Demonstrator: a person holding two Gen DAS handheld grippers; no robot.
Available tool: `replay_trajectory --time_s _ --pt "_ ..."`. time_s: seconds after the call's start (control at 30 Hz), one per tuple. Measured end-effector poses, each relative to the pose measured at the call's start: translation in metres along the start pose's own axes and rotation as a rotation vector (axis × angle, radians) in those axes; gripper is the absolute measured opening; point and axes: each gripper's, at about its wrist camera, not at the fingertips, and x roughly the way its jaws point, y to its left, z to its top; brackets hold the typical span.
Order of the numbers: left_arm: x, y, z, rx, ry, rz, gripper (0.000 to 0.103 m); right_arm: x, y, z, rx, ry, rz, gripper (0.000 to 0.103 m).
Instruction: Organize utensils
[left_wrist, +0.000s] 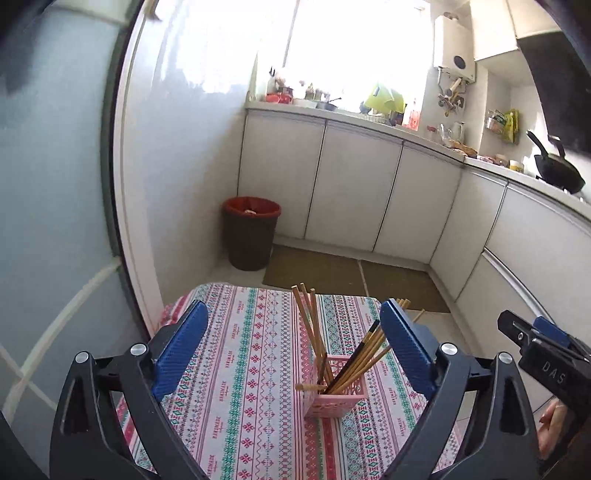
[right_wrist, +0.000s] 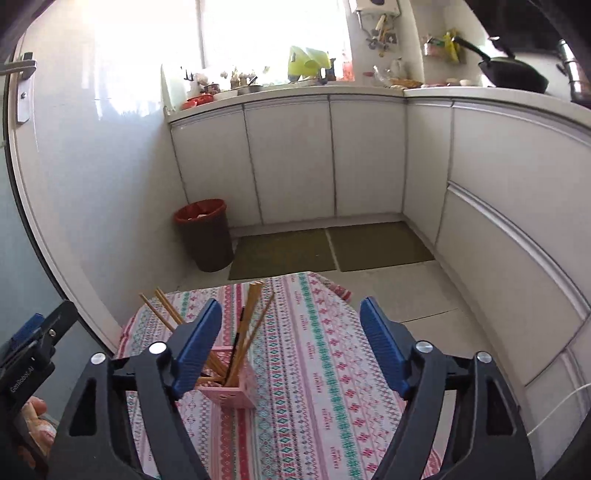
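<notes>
A pink lattice holder (left_wrist: 334, 397) stands upright on the patterned tablecloth (left_wrist: 236, 369), filled with several wooden chopsticks (left_wrist: 314, 325) and one dark one, all leaning outward. My left gripper (left_wrist: 291, 332) is open above the cloth, with the holder just ahead between its blue pads and nothing touching them. The right gripper's tip (left_wrist: 532, 336) shows at that view's right edge. In the right wrist view my right gripper (right_wrist: 290, 325) is open and empty. The holder (right_wrist: 232, 393) sits by its left pad, chopsticks (right_wrist: 247, 321) fanning up. The left gripper (right_wrist: 35, 339) shows at far left.
The small table (right_wrist: 314, 369) stands in a narrow kitchen. A brown bin with red rim (left_wrist: 251, 232) sits on the floor by the wall. White cabinets (left_wrist: 351, 192) carry a cluttered counter and a black wok (left_wrist: 557, 170). Floor mats (right_wrist: 325, 247) lie beyond the table.
</notes>
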Motion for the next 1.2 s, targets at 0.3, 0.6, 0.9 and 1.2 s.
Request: replay_trajectory --time_s 0.3,0.6,0.9,1.2 --pt "-0.045 -0.036 -0.044 0.081 -0.002 0.052 0.096 -0.046 -0.025 -0.047 -0.025 -0.019 -0.142 0.096" --pt "-0.08 -0.041 -0.062 0.037 0.07 0.013 0.096 -0.08 -0.048 -0.082 0.068 0.044 -0.163 0.096" --pt "-0.094 -0.049 -0.058 0.062 0.086 0.042 0.096 -0.109 -0.045 -0.084 0.086 0.016 -0.138 0.096" --pt "-0.103 -0.054 -0.055 0.088 0.053 0.057 0.096 -0.122 -0.046 -0.079 0.097 -0.015 -0.15 0.096"
